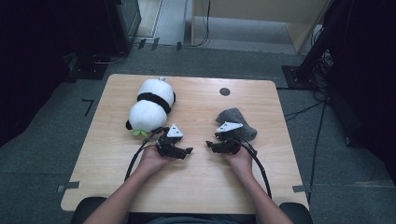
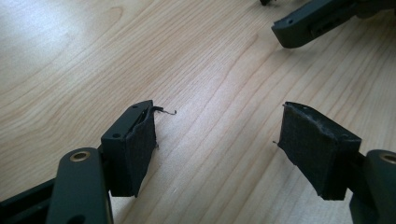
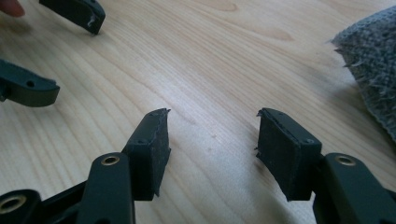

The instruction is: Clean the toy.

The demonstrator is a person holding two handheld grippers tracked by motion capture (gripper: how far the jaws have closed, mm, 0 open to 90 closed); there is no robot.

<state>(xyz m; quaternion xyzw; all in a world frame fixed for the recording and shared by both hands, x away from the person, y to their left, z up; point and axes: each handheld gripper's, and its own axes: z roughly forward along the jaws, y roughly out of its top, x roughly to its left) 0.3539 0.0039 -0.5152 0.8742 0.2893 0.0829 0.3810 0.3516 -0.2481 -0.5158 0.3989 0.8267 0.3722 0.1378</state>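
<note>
Nothing is gripped yet. The left gripper [image 1: 188, 151] and right gripper [image 1: 208, 145] face each other low over the pale wooden table [image 1: 112, 154], jaws spread and empty. The black-and-white plush panda [image 1: 150, 105] lies far left, the fuzzy grey cloth [image 1: 236, 117] just behind the right gripper; both appear untouched.

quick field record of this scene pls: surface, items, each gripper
surface: wooden table
items: panda plush at rear left; grey fuzzy cloth at right
left gripper: open, nothing between the fingers, bare wood beneath
right gripper: open, nothing held, grey cloth just beside it
hands: both near table centre, grippers pointing toward each other
</note>
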